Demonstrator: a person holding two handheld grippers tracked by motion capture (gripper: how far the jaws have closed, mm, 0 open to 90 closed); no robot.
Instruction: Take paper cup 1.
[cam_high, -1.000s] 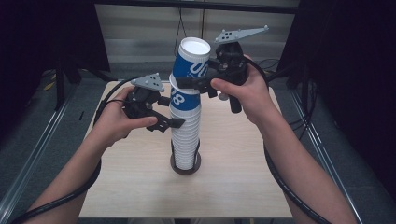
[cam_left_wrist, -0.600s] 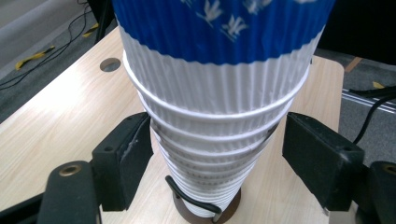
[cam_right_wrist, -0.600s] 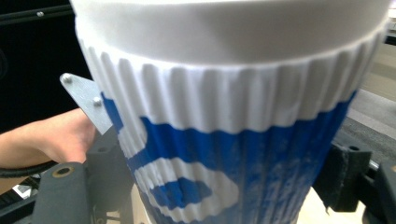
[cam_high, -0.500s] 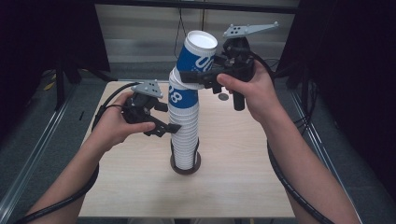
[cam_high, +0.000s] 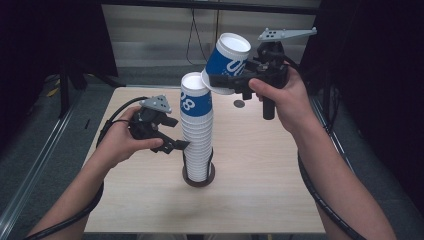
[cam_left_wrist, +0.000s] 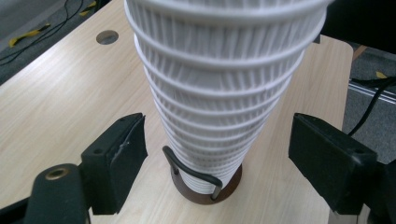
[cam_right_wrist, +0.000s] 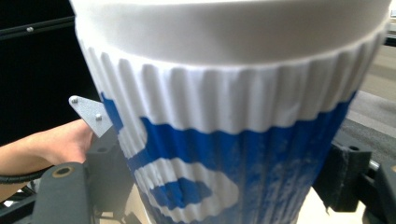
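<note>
From the high view, the left hand is reaching in from the table's left edge, holding the left gripper level against the lower part of the stack. The stack is standing upright in a round base near the table's middle. The right hand is raised over the far edge, its right gripper clamping a single cup upside down and tilted, just beside the stack's top. Blue bands on both are carrying white characters; an "8" is readable on the stack.

In the left gripper view, the jaws have just been opening and are standing wide on either side of the stack, pads clear of it.

In the right gripper view, the jaws are pressing the cup between them.
</note>
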